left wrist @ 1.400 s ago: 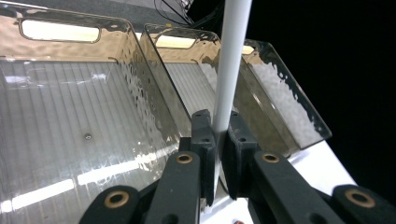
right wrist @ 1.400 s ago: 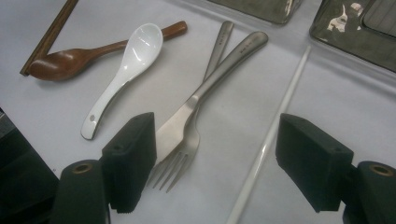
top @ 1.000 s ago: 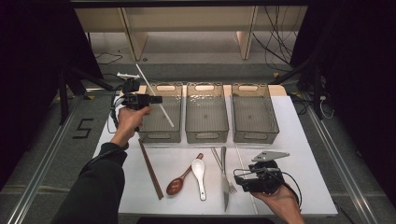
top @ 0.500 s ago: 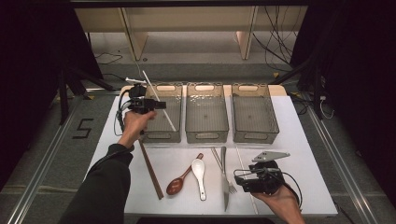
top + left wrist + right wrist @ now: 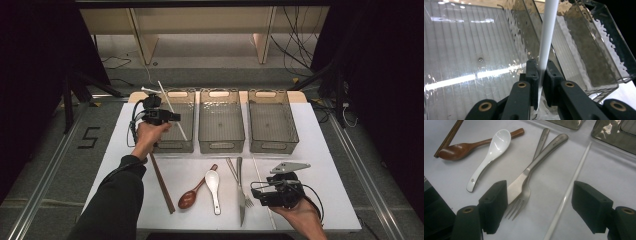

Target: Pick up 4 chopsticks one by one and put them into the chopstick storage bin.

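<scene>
White "5" [image 5: 90, 137] marked on floor, left of table [image 5: 330, 150].

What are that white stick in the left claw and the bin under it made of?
The white chopstick, clamped in the left gripper, looks like smooth plastic or melamine: even white with a soft sheen. The bin seems to be clear, slightly smoky plastic: ribbed floor, see-through walls, bright glints.

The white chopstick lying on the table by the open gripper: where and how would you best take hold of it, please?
Probably mid-shaft on the white chopstick, coming straight down with the right gripper, jaws across its width. It lies flat and thin, clear of the knife.
</scene>
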A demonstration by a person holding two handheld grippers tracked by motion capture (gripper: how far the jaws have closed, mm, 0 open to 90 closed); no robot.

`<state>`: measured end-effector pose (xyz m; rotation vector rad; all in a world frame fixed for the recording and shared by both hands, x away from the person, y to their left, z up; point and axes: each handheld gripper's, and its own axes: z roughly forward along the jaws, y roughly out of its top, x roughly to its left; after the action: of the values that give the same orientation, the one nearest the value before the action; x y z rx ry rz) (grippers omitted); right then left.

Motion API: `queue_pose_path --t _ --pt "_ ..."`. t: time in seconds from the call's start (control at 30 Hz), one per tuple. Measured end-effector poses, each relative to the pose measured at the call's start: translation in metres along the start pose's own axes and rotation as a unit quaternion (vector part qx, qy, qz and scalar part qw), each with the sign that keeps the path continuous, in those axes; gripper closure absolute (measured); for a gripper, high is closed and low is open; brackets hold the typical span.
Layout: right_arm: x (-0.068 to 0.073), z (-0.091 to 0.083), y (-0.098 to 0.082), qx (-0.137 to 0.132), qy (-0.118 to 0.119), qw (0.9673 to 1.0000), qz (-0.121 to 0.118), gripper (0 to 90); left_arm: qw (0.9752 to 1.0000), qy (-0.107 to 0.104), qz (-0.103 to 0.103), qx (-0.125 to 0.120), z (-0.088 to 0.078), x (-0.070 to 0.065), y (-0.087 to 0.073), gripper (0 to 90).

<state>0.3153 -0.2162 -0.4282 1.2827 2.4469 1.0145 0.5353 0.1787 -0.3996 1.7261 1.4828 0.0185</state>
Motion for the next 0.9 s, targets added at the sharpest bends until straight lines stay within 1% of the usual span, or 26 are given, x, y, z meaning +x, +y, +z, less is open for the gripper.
queue_pose_path --t 0.1,0.17,0.2,0.27,0.3,0.33,0.4,0.47,0.5,0.6,0.77,0.9 --pt "0.0 0.0 0.0 0.0 0.001 1.0 0.0 29.8 1.0 0.005 -0.005 0.001 0.002 0.0 0.0 78.3" --pt "0.0 0.0 0.0 0.0 0.001 1.0 0.0 29.8 0.9999 0.01 -0.007 0.004 0.002 0.0 0.001 72.4" --pt "0.0 0.0 0.0 0.001 0.002 1.0 -0.001 29.8 0.9999 0.007 -0.006 0.004 0.002 0.001 0.001 70.7" --pt "0.0 0.0 0.0 0.001 0.002 1.0 0.0 29.8 0.9999 0.01 -0.007 -0.003 0.001 0.0 0.002 68.0" --pt "0.0 0.0 0.0 -0.001 0.002 1.0 0.0 29.8 0.9999 0.013 -0.009 -0.004 0.0 0.0 0.002 64.1" --pt "0.0 0.0 0.0 -0.001 0.002 1.0 0.001 29.7 0.9998 0.012 -0.014 -0.006 -0.001 0.0 0.003 59.4" --pt "-0.001 0.0 0.0 0.0 0.001 1.0 0.0 29.8 0.9998 0.007 -0.015 -0.004 -0.004 0.0 0.003 54.3" --pt "-0.001 -0.001 0.0 0.0 0.001 1.0 0.001 29.8 0.9999 0.006 -0.009 0.0 -0.006 -0.003 0.002 46.5" --pt "-0.001 -0.001 0.0 0.001 0.0 1.0 0.002 29.8 1.0 0.004 -0.006 -0.001 -0.009 -0.004 0.002 44.6" --pt "-0.003 -0.001 -0.001 0.004 -0.005 1.0 0.003 29.8 0.9999 -0.001 0.002 -0.014 -0.018 -0.009 -0.001 37.1" --pt "-0.005 -0.003 0.0 0.011 -0.012 0.9998 0.009 29.8 0.9992 -0.028 0.017 -0.025 -0.036 -0.015 -0.011 26.7" --pt "-0.007 -0.002 -0.001 0.025 -0.018 0.9994 0.013 29.7 0.998 -0.042 0.033 -0.035 -0.052 -0.019 -0.026 20.9"
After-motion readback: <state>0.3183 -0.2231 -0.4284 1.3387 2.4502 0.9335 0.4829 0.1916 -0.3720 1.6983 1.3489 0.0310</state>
